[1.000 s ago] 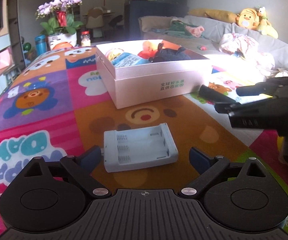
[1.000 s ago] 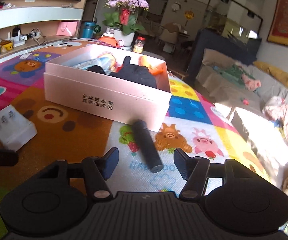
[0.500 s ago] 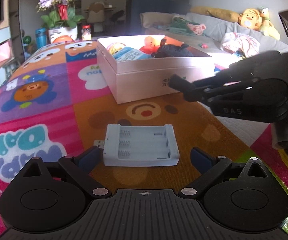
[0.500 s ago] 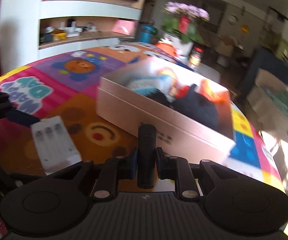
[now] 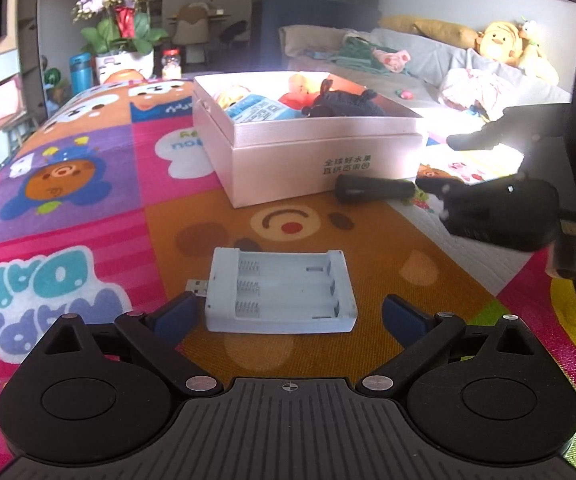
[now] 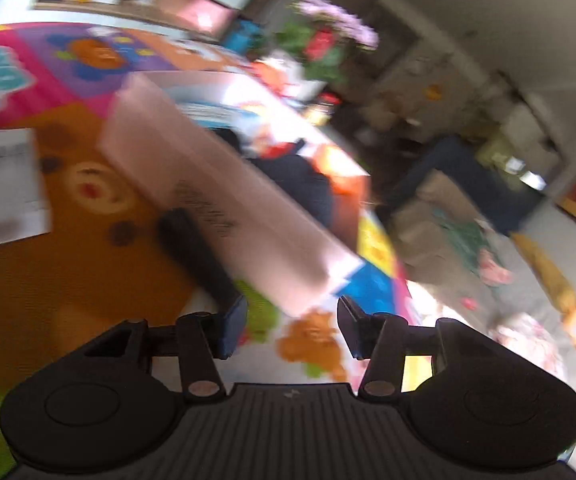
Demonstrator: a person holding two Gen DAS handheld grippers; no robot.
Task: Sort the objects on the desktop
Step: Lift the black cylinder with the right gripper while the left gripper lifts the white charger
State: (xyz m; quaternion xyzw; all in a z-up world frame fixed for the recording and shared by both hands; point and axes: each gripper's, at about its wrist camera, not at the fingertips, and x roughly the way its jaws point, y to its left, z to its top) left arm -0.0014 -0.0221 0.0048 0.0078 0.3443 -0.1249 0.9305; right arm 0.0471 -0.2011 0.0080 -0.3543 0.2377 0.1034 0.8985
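A cartoon play mat (image 5: 87, 184) covers the surface, a sofa (image 5: 428, 56) behind it. The left view alone sharply shows the white battery charger (image 5: 281, 294) between the wide-spread left gripper (image 5: 288, 314). The blurred right view shows the right gripper (image 6: 292, 328) spread and empty, the black cylinder (image 6: 195, 252) lying against the pink box (image 6: 215, 208).

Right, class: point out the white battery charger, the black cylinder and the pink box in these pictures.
white battery charger (image 5: 281, 292), left wrist view, on the middle battery slot.
black cylinder (image 5: 374, 189), left wrist view, on the middle of its side.
pink box (image 5: 320, 160), left wrist view, on its front wall above the printed text.
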